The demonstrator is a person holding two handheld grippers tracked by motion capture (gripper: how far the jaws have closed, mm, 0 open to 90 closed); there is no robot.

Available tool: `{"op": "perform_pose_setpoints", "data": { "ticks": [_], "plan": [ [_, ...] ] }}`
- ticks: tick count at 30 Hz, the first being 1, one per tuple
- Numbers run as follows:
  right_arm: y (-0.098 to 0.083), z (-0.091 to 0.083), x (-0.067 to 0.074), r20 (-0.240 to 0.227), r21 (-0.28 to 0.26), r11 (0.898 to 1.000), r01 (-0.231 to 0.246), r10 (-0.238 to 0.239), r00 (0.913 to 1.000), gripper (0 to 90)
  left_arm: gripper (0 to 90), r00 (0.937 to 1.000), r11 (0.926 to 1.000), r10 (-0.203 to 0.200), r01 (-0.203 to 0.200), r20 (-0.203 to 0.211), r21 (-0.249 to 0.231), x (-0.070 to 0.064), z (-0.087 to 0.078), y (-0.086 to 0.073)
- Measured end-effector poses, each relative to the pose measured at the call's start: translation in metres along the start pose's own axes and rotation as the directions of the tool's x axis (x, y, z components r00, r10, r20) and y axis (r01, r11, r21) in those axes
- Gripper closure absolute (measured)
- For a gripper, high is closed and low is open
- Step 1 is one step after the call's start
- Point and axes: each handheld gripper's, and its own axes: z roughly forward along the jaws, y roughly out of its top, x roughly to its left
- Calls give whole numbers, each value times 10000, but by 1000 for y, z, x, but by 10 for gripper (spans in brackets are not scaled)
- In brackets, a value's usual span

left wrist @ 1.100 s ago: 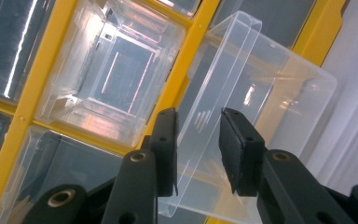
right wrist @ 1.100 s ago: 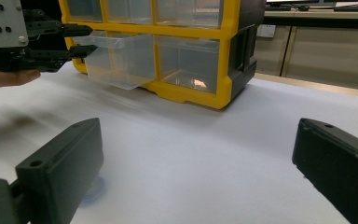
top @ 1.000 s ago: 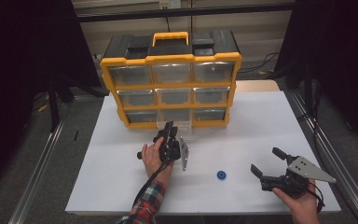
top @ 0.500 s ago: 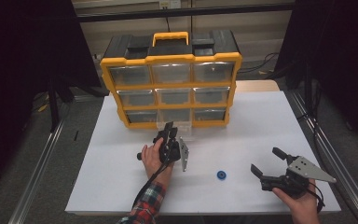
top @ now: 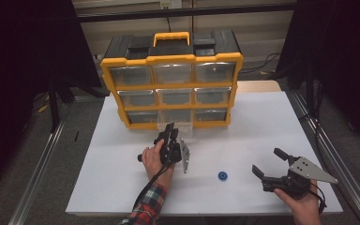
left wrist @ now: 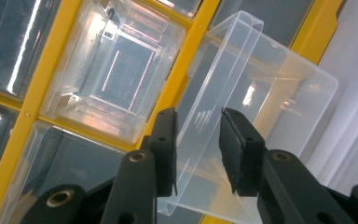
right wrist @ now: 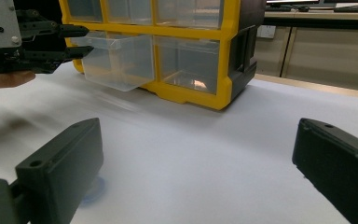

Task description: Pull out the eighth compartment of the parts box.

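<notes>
- white-topped counter (top: 122, 187), carries everything, largest thing in the high view
- yellow-framed plastic organiser cabinet with black top, yellow handle and three rows of clear drawers (top: 172, 79), stands upright at the far middle of the counter; also in the right gripper view (right wrist: 223, 56)
- clear plastic drawer, bottom row, middle slot (top: 176, 125), partly pulled out of the cabinet toward the person, front end sticking out over the counter; in the left gripper view (left wrist: 261, 93) its front wall runs between the jaws; in the right gripper view (right wrist: 116, 60) it juts out of the yellow frame
- left hand-held gripper (top: 170, 133), black with grey plate, held in a hand with a plaid sleeve, just in front of the cabinet's bottom row; jaws partly closed on either side of the drawer's front lip, pads look pressed on it, gripping the drawer
- left gripper again in the right gripper view (right wrist: 77, 42), tips at the drawer's front edge
- right hand-held gripper (top: 267, 164), near right corner of the counter, well apart from the cabinet; jaws spread wide, nothing between them, just counter
- small blue round ring-like piece (top: 222, 176), flat on the counter between the two hands, nearer the right gripper; blurred blue spot low in the right gripper view (right wrist: 93, 189)
</notes>
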Motion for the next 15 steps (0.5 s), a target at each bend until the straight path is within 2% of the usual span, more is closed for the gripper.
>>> {"op": "perform_pose_setpoints", "data": {
  "ticks": [2,6,7,9,12,14,15],
  "plan": [
    [0,0,0,9,-9,10000,9,-9,10000,12,676,9998,9998,-190,190,-8,-100,-1,1,0],
    [0,0,0,-8,-1,10000,-6,6,10000,12,675,9999,9999,-103,102,-32,-75,0,-1,0],
    [0,0,0,3,-3,10000,5,-5,10000,12,675,10000,10000,70,-70,-30,-5,1,-2,0],
    [0,0,0,0,-6,10000,9,-9,10000,12,674,9998,9998,-194,194,28,-46,-1,-2,0],
    [0,0,0,-1,-7,10000,3,-3,10000,12,674,9999,9999,116,-116,7,60,1,-4,0],
    [0,0,0,1,-12,10000,17,-17,10000,12,673,9996,9996,-270,271,29,-120,-2,-3,0],
    [0,0,0,-17,-13,10000,20,-20,10000,12,673,9997,9997,-236,236,25,-109,-1,-3,0]
  ]
}}
